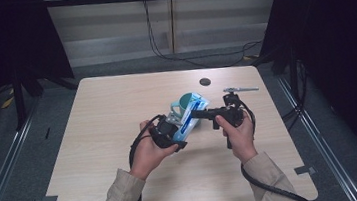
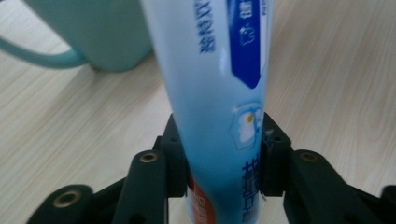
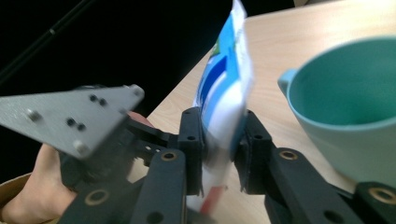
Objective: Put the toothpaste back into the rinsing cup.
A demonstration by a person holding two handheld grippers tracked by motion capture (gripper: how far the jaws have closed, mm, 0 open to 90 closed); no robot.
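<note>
A white and blue toothpaste tube [image 1: 191, 115] hangs tilted over the middle of the wooden table [image 1: 108, 118], held from both sides. My left gripper [image 1: 182, 134] is shut on its lower end; in the left gripper view both pads [image 2: 271, 149] press the tube [image 2: 219, 84]. My right gripper [image 1: 194, 113] comes in from the right and is shut on the tube [image 3: 224, 84] higher up, jaws tight on its flat sides. A teal mug [image 1: 182, 101] stands upright just behind the tube, also seen at left as the mug [image 2: 93, 32] and at right as the mug [image 3: 345, 107].
A slim silver tool [image 1: 240, 89] lies at the table's back right, and a small dark disc [image 1: 205, 81] sits behind the mug. Cables trail from both grippers toward the near edge. The other gripper's grey plate [image 3: 70, 116] and a hand [image 3: 37, 186] show at left.
</note>
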